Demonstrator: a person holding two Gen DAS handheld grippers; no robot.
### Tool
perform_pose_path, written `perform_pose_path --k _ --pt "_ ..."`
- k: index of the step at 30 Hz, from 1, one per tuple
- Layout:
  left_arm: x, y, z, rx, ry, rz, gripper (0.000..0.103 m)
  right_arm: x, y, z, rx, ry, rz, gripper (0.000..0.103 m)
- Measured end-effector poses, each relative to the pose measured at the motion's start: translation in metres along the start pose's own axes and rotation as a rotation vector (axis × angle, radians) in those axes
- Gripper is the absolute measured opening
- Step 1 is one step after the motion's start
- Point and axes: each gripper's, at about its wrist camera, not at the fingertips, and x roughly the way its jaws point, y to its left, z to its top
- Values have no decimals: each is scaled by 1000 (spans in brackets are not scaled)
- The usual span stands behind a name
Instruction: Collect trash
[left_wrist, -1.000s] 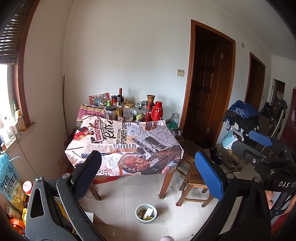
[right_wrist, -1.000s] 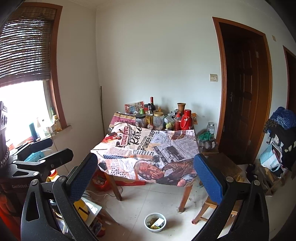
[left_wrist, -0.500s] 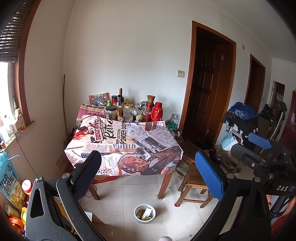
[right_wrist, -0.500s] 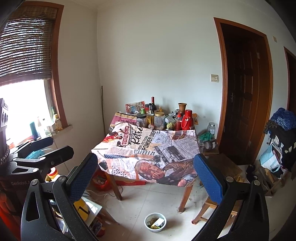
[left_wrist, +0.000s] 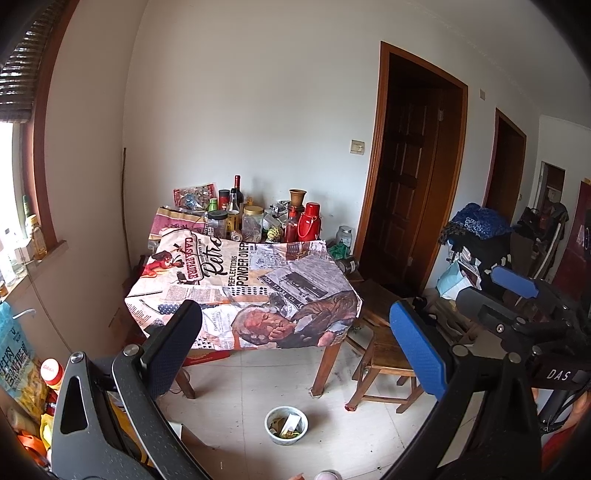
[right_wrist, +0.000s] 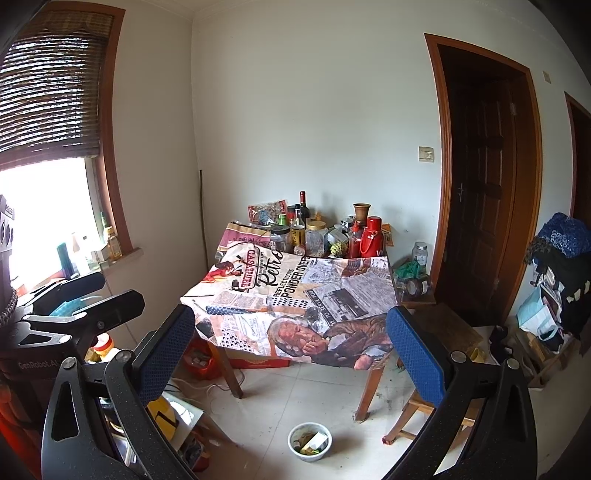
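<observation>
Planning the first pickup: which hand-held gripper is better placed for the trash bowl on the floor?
Neither clearly. Both the left hand-held gripper and right hand-held gripper are open, empty and far off. The bowl lies near centre in both views, slightly nearer the left's centre.

Both wrist cameras look from standing height, well back, toward the wooden table draped in a newspaper-print cloth (left_wrist: 243, 291) (right_wrist: 295, 295) at 12 o'clock — the left view from slightly left. Both share the white bowl of scraps on the floor (left_wrist: 286, 425) (right_wrist: 309, 441) at 6 o'clock.
</observation>
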Motion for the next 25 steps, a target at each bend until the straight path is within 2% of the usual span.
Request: perform_pose_path --k 9,13,25 --pt "-4 5 0 -11 -30 2 102 3 2 0 2 3 -3 103" --pt "0 6 1 -16 -7 -21 102 5 1 0 6 6 -5 103" --pt "20 6 2 -25 26 -8 102 22 -6 0 17 34 2 103"
